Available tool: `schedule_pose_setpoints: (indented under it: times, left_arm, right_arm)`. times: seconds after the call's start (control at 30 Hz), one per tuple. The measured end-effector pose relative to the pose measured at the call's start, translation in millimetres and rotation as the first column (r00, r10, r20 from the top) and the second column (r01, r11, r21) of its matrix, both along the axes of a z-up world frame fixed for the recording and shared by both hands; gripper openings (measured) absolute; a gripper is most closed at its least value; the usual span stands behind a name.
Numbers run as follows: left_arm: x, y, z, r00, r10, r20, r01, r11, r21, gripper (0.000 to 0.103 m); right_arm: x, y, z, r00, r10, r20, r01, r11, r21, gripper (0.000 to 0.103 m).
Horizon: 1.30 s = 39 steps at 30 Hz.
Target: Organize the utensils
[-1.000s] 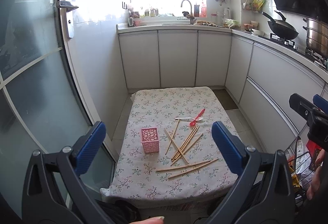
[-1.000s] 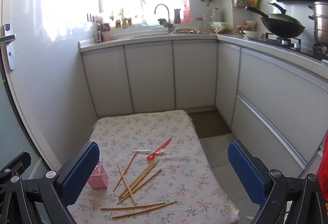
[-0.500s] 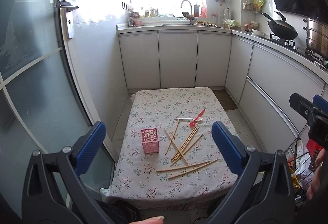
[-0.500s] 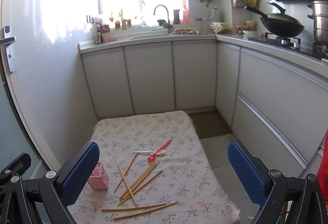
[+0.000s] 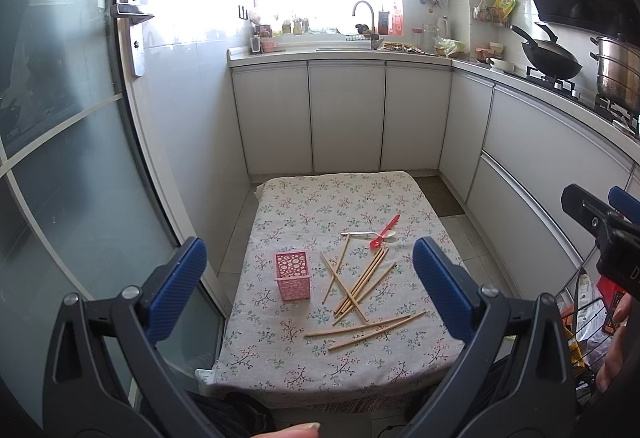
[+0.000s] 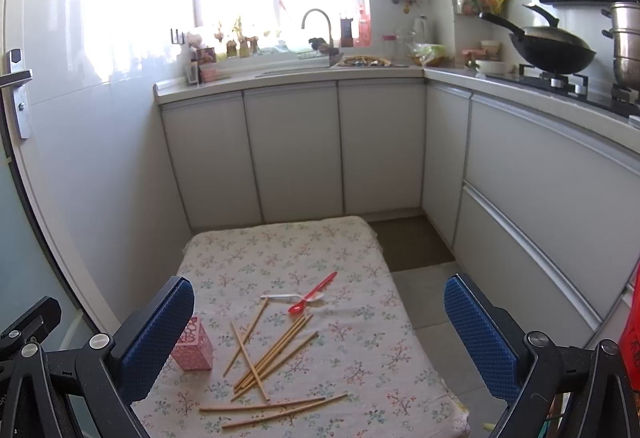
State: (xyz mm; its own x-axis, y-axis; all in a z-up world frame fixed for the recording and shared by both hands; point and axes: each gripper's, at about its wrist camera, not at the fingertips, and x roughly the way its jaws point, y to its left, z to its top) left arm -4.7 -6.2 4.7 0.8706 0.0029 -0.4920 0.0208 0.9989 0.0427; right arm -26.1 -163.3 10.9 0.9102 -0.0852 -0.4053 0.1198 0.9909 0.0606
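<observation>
A small table with a floral cloth (image 5: 312, 197) (image 6: 280, 242) stands below both grippers. On it a pink perforated holder (image 5: 292, 275) (image 6: 195, 346) stands upright at the left. Several wooden chopsticks (image 5: 360, 282) (image 6: 272, 354) lie scattered to its right. A red spoon (image 5: 385, 230) (image 6: 314, 292) lies across a white spoon (image 5: 366, 234) (image 6: 280, 296) farther back. My left gripper (image 5: 310, 290) hangs open, high above the near table edge. My right gripper (image 6: 320, 334) is open too, empty, held above the table's near right side.
White cabinets (image 5: 346, 117) and a counter with a sink tap (image 5: 364, 13) close the back; a stove with a wok (image 5: 552, 57) and a pot (image 5: 618, 69) runs along the right. A glass door (image 5: 60, 157) stands left. A hand (image 5: 616, 350) shows at right.
The right gripper has risen slightly and drifted; the table sits a little lower in its view. The left view is unchanged.
</observation>
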Motion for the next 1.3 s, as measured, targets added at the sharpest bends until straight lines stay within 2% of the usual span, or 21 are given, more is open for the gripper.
schedule_pose_setpoints:
  times: [0.8,1.03,1.3]
  left_arm:
    - [5.0,-0.1,-1.4,1.000,0.002,-0.002,-0.002,1.000,-0.003,0.103]
    - [23.9,-0.7,-10.4,1.000,0.006,-0.029,-0.006,1.000,-0.004,0.103]
    - [61.3,-2.9,-33.1,0.996,0.008,-0.091,-0.009,1.000,-0.007,0.102]
  right_arm:
    - [4.2,1.0,-1.6,1.000,0.006,0.000,-0.006,1.000,-0.018,0.103]
    - [18.2,4.2,-10.5,1.000,0.019,-0.021,-0.020,0.999,-0.032,0.103]
    - [62.1,7.1,-31.1,0.994,0.064,-0.089,-0.067,0.997,-0.031,0.103]
